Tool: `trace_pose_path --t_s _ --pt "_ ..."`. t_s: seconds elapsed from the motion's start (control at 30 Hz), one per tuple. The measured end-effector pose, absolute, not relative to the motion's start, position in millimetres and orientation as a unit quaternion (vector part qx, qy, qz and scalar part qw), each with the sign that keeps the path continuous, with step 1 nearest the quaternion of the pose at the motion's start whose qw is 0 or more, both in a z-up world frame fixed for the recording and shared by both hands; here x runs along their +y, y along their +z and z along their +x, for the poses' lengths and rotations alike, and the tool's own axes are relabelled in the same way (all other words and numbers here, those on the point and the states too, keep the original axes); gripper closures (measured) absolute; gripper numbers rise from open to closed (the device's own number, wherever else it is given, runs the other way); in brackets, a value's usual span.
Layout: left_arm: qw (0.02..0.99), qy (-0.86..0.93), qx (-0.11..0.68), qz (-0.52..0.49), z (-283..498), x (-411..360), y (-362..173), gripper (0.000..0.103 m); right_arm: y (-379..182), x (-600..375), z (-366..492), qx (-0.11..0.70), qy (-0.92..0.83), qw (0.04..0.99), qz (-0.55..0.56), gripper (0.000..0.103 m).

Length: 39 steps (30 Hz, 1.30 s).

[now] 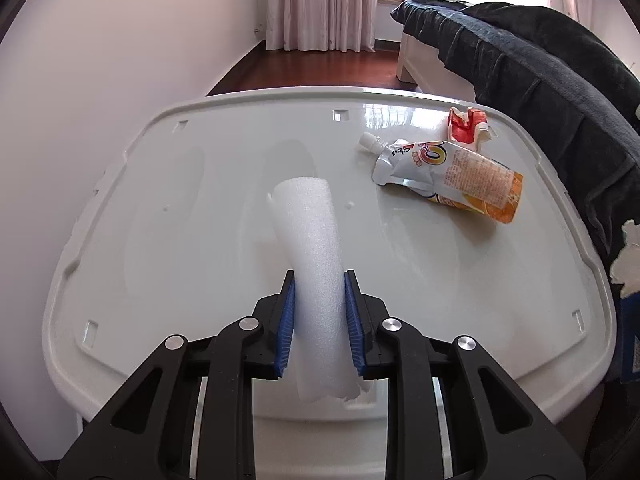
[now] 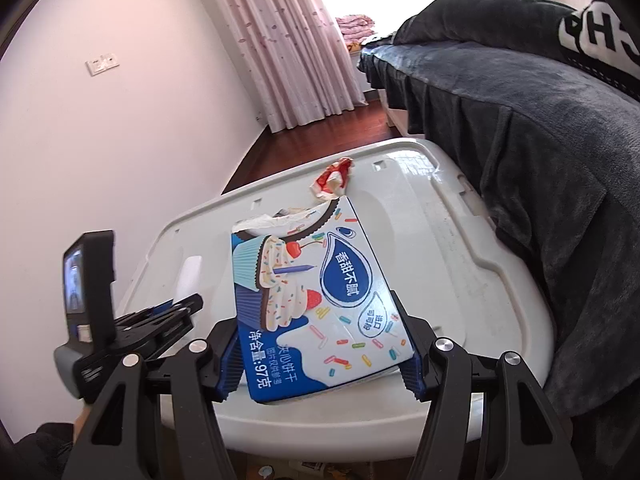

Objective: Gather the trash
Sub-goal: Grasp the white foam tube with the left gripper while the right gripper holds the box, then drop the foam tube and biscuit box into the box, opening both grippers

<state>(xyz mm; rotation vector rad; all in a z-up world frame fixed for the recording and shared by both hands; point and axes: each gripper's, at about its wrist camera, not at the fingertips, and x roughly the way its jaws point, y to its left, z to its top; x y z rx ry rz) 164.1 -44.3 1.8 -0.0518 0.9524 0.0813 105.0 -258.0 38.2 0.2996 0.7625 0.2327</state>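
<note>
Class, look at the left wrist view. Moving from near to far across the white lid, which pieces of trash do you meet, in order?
Foam roll held in the left gripper → drink pouch → red wrapper, all over the lid.

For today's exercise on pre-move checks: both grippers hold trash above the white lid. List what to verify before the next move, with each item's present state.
1. Left gripper shut on the foam roll: ok.
2. Right gripper shut on the biscuit box: ok.
3. Drink pouch collected from the lid: not ok.
4. Red wrapper collected: not ok.
5. Bin in view: not ok.
6. Box empty: cannot tell.
</note>
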Motion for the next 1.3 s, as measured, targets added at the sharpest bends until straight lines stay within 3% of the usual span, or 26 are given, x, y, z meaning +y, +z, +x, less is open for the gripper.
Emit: trace_pose_path --t_s 0.33,0.73,1.3 --pt "0.887 0.014 0.461 -0.031 52 -15 13 0.080 15 -215 29 0.380 0.135 0.909 0.106 0.042" --pt "0.858 -0.003 0.513 -0.019 -41 -10 -28 0.080 -14 -200 -40 0.426 0.121 0.891 0.103 0.042" --pt "0.817 0.002 0.577 -0.008 -35 -11 -78 0.079 -64 -169 -40 0.504 0.131 0.852 0.056 0.041"
